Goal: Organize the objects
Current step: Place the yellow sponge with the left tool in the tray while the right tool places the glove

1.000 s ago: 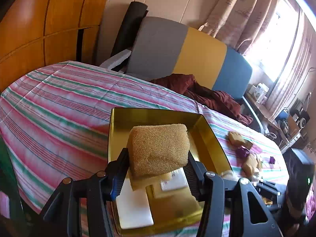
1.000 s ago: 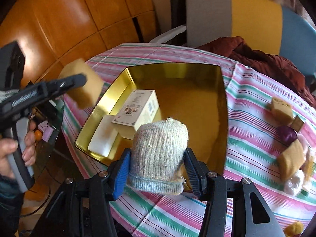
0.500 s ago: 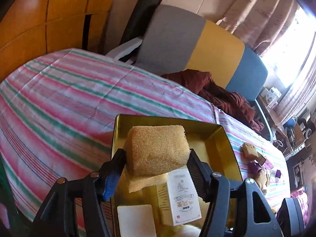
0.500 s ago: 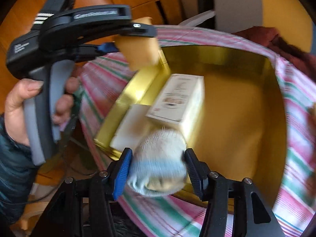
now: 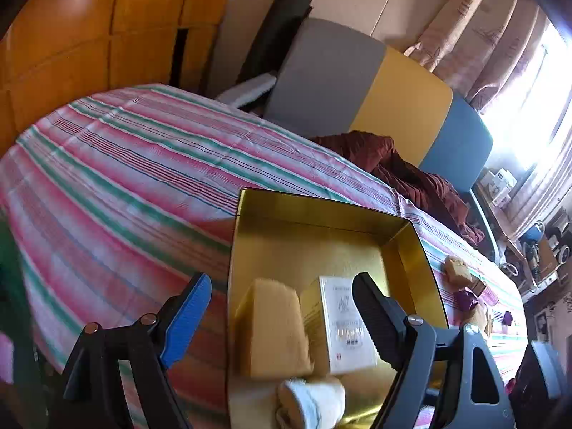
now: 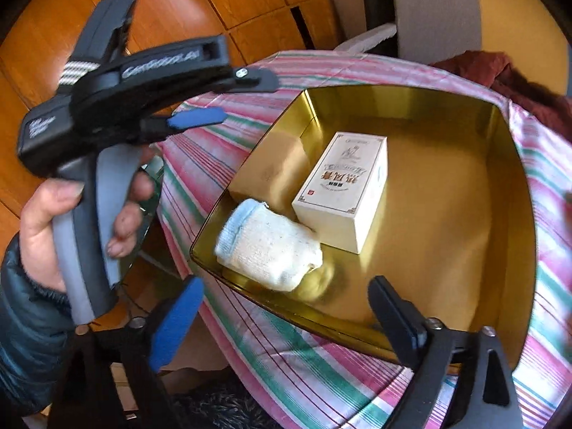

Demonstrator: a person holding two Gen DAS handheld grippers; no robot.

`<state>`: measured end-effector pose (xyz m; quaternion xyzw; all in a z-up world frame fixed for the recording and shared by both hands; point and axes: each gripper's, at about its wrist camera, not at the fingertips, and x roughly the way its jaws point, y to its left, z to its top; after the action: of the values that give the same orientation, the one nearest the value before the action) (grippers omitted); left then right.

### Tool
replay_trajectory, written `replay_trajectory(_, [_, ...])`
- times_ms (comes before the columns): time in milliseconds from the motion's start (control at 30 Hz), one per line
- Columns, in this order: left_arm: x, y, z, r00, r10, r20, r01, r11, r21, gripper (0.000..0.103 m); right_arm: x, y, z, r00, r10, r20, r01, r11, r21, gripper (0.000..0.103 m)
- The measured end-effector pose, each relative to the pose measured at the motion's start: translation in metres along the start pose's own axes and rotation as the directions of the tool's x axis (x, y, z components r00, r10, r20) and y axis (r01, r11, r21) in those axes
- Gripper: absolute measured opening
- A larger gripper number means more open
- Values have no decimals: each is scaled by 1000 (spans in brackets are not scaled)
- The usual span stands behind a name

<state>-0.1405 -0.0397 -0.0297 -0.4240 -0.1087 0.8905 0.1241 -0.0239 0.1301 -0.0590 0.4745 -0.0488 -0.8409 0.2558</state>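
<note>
A gold tin tray (image 5: 321,211) (image 6: 500,250) sits on the striped table. In it lie a yellow sponge (image 5: 271,329) (image 6: 279,164), a white printed box (image 5: 343,325) (image 6: 343,193) and a rolled white sock (image 5: 311,404) (image 6: 268,246). My left gripper (image 5: 282,307) is open and empty just above the sponge; it also shows in the right wrist view (image 6: 228,96), at the tray's left. My right gripper (image 6: 282,318) is open and empty above the tray's near rim, just past the sock.
Several small items, a tan block (image 5: 457,268) and a purple piece (image 5: 466,300), lie on the striped cloth (image 5: 125,186) right of the tray. A grey, yellow and blue chair (image 5: 375,93) with a dark red cloth (image 5: 411,175) stands behind the table. Wooden panels (image 6: 178,10) are at left.
Both grippers opened. The left one let the sponge drop into the tray beside the box. The right one let the sock go at the tray's near left corner and drew back.
</note>
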Motion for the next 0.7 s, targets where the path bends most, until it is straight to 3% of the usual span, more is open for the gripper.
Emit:
replay_trajectory(367, [-54,-23,-43,984,114,133,-125,990,71,83,-14,4,-6,982,-171,81,174,984,-34,103])
replay_trajectory(600, [-67,-35,-57,966,192,175,-213,971,112,82,-33,-2,-8,951,-271,152,271,962,19,103])
replay_trajectory(700, [-73,-39,-61,963,193,188,-218,968,125,82,-40,-5,-10,940,-296,170,293,955,42,103])
